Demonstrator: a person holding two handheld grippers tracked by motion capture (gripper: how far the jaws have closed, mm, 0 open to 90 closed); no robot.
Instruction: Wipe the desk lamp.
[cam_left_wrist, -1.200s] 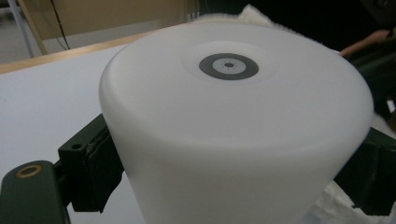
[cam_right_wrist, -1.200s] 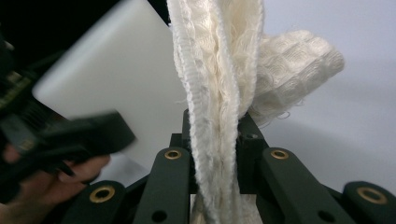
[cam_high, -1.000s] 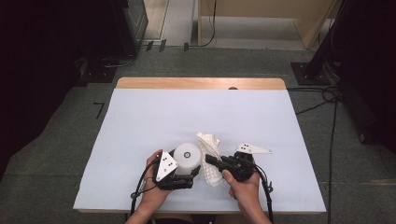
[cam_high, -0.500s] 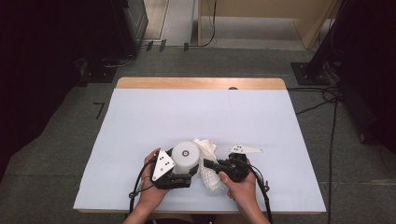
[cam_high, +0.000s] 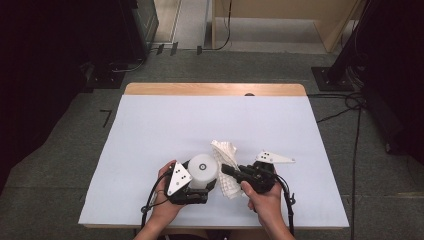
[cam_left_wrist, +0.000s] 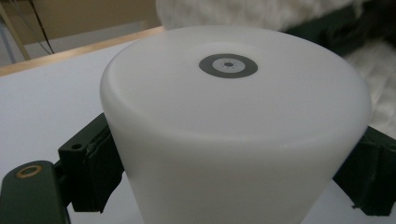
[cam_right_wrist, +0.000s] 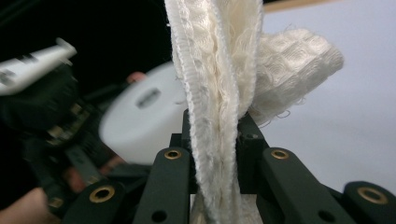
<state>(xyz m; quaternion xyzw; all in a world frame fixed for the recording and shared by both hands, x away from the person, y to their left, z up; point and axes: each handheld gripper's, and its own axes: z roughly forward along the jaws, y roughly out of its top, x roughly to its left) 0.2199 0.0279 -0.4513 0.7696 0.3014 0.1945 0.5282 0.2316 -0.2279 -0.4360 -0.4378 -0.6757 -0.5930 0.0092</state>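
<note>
Gripping a white cup (cam_high: 202, 170) that stands upside down, the left hand-held gripper (cam_high: 192, 187) has one black jaw pressed against each side of it; the left gripper view shows the cup's flat bottom (cam_left_wrist: 228, 65) facing up with a small grey ring mark at its middle. The cup sits near the front edge of the table (cam_high: 150, 130), which is covered by a pale sheet, just ahead of the person's left hand (cam_high: 165, 210).

Just to the right of it, the right hand-held gripper (cam_high: 231, 172) is clamped on a cream waffle-weave cloth (cam_high: 226, 165). In the right gripper view the cloth (cam_right_wrist: 219, 93) rises as a folded band from between the closed jaws, its loose end flopping over to the right. From above, the cloth lies against the cup's right side, part of it standing up and part trailing down onto the table toward the person's right hand (cam_high: 265, 200).
</note>
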